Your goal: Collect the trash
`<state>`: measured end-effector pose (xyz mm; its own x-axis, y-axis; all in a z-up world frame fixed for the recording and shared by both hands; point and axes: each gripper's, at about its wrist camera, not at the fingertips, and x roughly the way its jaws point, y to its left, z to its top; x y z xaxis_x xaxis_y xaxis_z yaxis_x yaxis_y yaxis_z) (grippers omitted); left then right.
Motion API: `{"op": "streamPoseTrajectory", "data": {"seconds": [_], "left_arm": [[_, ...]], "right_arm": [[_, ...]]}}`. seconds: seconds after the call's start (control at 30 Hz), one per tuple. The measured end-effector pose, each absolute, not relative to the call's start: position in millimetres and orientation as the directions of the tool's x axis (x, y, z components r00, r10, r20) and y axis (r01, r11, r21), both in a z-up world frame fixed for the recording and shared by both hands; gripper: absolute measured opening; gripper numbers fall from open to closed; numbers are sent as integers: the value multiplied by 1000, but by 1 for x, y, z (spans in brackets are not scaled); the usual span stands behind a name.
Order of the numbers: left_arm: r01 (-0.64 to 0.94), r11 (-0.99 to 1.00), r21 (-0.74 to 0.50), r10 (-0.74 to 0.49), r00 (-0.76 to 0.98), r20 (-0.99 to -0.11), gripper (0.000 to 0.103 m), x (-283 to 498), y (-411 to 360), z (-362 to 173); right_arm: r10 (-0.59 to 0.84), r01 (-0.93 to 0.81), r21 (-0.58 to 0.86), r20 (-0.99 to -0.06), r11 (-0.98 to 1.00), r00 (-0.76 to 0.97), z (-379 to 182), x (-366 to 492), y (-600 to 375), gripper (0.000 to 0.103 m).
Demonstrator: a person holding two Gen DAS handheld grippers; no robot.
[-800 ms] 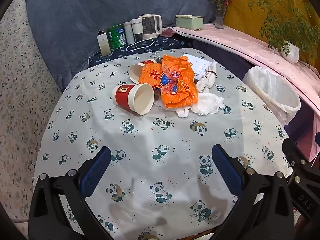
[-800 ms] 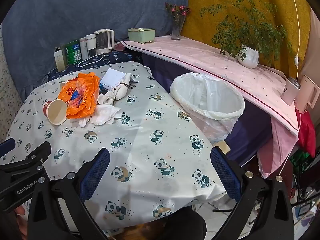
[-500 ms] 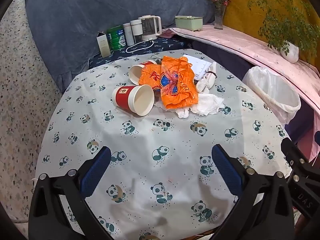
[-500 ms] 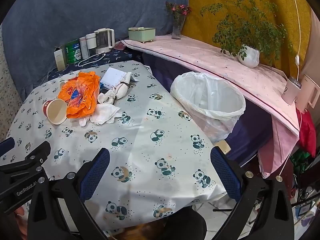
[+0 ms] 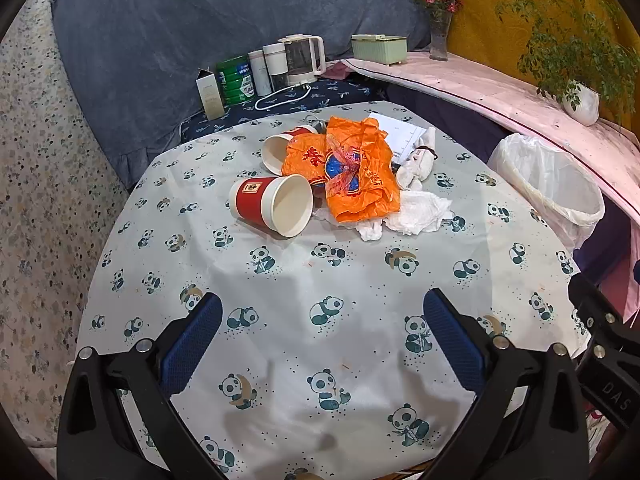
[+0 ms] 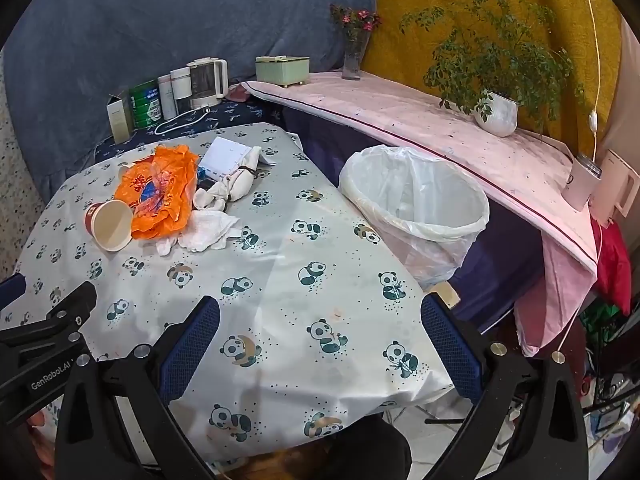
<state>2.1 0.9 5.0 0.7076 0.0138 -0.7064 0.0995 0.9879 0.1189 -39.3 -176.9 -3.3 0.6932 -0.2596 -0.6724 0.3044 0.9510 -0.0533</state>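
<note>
Nearest, my left tongs [image 5: 322, 322] and right tongs [image 6: 320, 322] both gape wide over the panda-print tablecloth [image 5: 360, 280], holding nothing. Farther on lies the trash: a red paper cup [image 5: 274, 206] on its side, a crinkled orange plastic bag [image 5: 352, 172] half-hiding a second cup [image 5: 280, 148], and crumpled white tissue [image 5: 416, 214]. Beyond the table's edge stands the white-lined bin [image 6: 416, 204].

Bare tablecloth [image 5: 320, 280] free from the near edge up to the trash, cup [image 5: 276, 205] lying foremost, orange bag [image 5: 356, 176] and tissues [image 5: 416, 212] behind, bin [image 6: 416, 204] open-mouthed just beside the table's right edge.
</note>
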Motion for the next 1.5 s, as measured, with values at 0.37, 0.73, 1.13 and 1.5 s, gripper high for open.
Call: {"op": "streamPoseTrajectory", "data": {"seconds": [0.37,0.73,1.13,1.5], "left_arm": [[99,987,123,15,717,-697,96,1,1,5],[91,987,133,27,721,-692,96,3,5,6],[89,987,131,27,723,-690,96,-2,3,6],[97,988,121,14,722,-692,96,-4,1,8]], "right_arm": [[-259,305,-51,-671,951,694,-1,-40,-178,96],[-256,304,-49,-670,952,696,-1,-40,-179,96],[-257,304,-49,-668,951,698,0,-41,-178,96],[-264,310,-51,-663,949,700,3,-43,-181,96]]}}
